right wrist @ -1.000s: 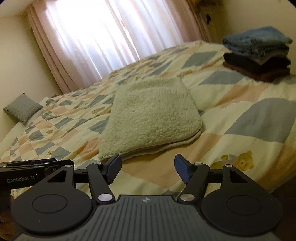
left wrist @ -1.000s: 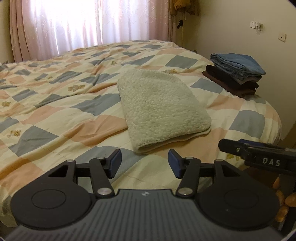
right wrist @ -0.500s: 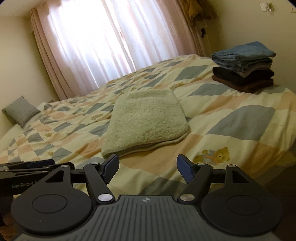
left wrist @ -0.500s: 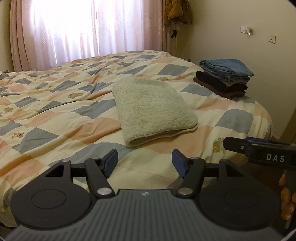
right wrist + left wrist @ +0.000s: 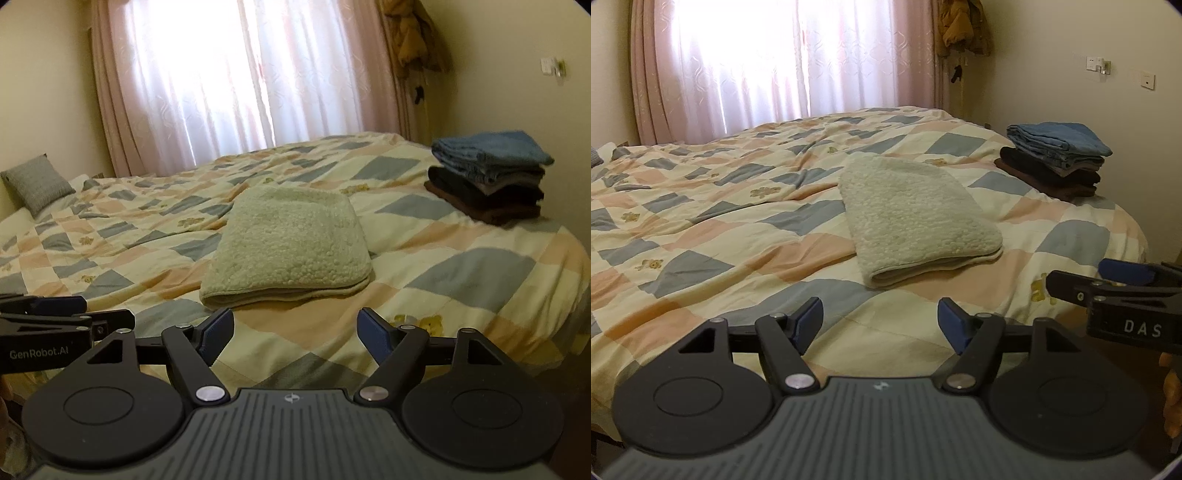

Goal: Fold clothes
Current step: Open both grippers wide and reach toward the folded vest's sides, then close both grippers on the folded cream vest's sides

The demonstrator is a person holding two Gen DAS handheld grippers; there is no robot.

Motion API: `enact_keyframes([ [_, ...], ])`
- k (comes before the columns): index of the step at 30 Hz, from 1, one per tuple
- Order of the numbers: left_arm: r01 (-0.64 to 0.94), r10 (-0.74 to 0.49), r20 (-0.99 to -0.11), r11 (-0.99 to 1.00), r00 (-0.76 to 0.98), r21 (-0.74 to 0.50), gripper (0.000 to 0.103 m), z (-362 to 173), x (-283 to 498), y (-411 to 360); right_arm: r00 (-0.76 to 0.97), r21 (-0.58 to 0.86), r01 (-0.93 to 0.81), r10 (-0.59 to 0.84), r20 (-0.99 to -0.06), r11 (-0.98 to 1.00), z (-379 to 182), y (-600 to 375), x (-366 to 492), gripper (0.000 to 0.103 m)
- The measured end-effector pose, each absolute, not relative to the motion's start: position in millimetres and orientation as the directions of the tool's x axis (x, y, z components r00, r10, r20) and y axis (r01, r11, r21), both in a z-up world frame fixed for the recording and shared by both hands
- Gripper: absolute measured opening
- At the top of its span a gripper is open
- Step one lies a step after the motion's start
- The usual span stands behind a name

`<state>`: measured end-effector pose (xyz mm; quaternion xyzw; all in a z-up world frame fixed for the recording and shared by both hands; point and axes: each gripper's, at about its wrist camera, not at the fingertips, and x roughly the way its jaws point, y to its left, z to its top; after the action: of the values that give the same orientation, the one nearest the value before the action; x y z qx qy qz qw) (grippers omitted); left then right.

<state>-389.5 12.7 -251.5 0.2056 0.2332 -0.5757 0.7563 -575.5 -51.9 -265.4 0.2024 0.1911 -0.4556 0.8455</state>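
Observation:
A folded pale green fleece garment (image 5: 916, 218) lies on the checked quilt of the bed (image 5: 701, 229); it also shows in the right wrist view (image 5: 291, 247). My left gripper (image 5: 881, 325) is open and empty, held back from the bed's near edge, well short of the fleece. My right gripper (image 5: 295, 330) is open and empty, also back from the bed, facing the fleece's folded edge. Each gripper shows from the side in the other's view: the right one (image 5: 1115, 284), the left one (image 5: 55, 314).
A stack of folded clothes (image 5: 1056, 158), blue on top of dark ones, sits at the bed's right corner (image 5: 487, 173). A grey pillow (image 5: 37, 184) lies at the far left. Pink curtains (image 5: 775, 62) hang behind. A wall (image 5: 1071, 55) is on the right.
Both grippers have pulled back and risen away from the folded fleece, which now looks smaller and farther. Both stayed open and empty. The fleece has not moved.

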Motion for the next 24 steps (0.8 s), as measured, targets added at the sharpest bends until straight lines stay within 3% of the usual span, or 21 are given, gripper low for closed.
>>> enact_keyframes([
  [15,0.963,-0.721,-0.652,0.265,0.237,0.057,0.069,-280,-367,-21,0.486,0.135,0.855,-0.683,-0.546,0.501,-294,-88,-572,0.083],
  [21,0.952,-0.697,-0.674,0.304,0.245,0.031,0.072,-287,-329,-44,0.532,0.266,0.839,-0.611,-0.586,0.475,-323,-124,-596,0.083],
  [24,0.949,-0.700,-0.680,0.314,0.218,-0.019,0.080,-284,-303,-66,0.583,0.388,0.811,-0.567,-0.581,0.437,-331,-150,-614,0.083],
])
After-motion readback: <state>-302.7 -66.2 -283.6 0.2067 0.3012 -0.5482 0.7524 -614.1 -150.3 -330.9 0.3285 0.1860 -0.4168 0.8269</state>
